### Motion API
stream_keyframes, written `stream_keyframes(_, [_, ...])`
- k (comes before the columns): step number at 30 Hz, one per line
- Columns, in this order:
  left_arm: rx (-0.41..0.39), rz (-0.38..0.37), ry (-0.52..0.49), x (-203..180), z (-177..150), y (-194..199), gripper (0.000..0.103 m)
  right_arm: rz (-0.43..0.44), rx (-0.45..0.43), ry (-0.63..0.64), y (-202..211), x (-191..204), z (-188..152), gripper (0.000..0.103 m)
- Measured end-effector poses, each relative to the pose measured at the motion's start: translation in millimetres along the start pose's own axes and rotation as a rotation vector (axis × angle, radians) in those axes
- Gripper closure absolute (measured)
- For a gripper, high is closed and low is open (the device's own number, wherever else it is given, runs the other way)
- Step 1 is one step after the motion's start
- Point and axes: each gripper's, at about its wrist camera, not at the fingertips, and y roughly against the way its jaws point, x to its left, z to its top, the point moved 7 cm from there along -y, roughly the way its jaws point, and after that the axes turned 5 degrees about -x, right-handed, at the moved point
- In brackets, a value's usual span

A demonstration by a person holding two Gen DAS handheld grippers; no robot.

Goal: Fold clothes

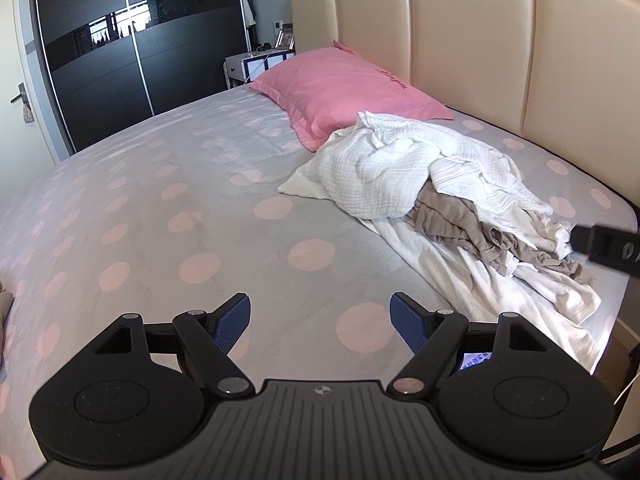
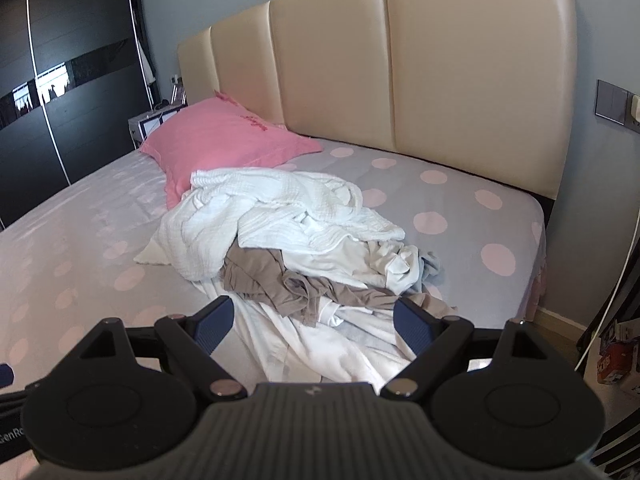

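A heap of unfolded clothes (image 1: pixel 432 184) lies on the bed near the headboard: white textured cloth on top, a taupe garment (image 1: pixel 460 224) in the middle, a smooth white piece trailing toward the near edge. In the right wrist view the same heap (image 2: pixel 296 224) lies straight ahead, the taupe garment (image 2: pixel 276 276) nearest. My left gripper (image 1: pixel 320 320) is open over bare sheet, left of the heap, holding nothing. My right gripper (image 2: pixel 314 320) is open just above the trailing white cloth, with nothing between its fingers. A black part of the right tool (image 1: pixel 608 246) shows at the left view's right edge.
The bed (image 1: pixel 180 184) has a grey sheet with pink dots. A pink pillow (image 1: pixel 340 88) lies against the beige padded headboard (image 2: pixel 400 72). A dark sliding wardrobe (image 1: pixel 132 48) and a bedside table (image 1: pixel 256 62) stand beyond. The bed's right edge (image 2: pixel 536 248) drops off by a wall.
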Motion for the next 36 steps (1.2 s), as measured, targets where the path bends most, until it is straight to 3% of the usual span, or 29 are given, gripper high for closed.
stream_keyframes(4, [0.025,-0.01,0.006,8.7,1.5,-10.2,0.026,0.016,-0.021,-0.013,-7.5,1.1,10.9,0.015])
stream_keyframes(9, [0.023,0.016,-0.01,23.6,9.6,-23.5,0.026,0.096,0.02,0.086,-37.0,13.1,25.0,0.015])
stream_keyframes(16, [0.038,0.025,0.058,62.8,14.5,-51.7,0.027,0.128,0.021,0.17,-106.1,23.3,39.9,0.017])
stream_keyframes(19, [0.055,0.053,0.081,86.0,11.4,-66.2,0.027,0.122,-0.001,0.196,-142.3,19.4,48.6,0.023])
stream_keyframes(22, [0.069,0.115,0.098,109.5,5.0,-78.8,0.027,0.098,-0.008,0.226,-181.5,12.5,54.3,0.037])
stream_keyframes(33, [0.194,0.19,0.114,160.1,-30.7,-131.4,0.027,0.098,0.073,0.233,-302.0,20.0,55.5,0.042])
stream_keyframes(36, [0.214,0.195,0.121,166.5,-38.7,-140.3,0.027,0.056,0.102,0.258,-322.9,22.3,55.1,0.057])
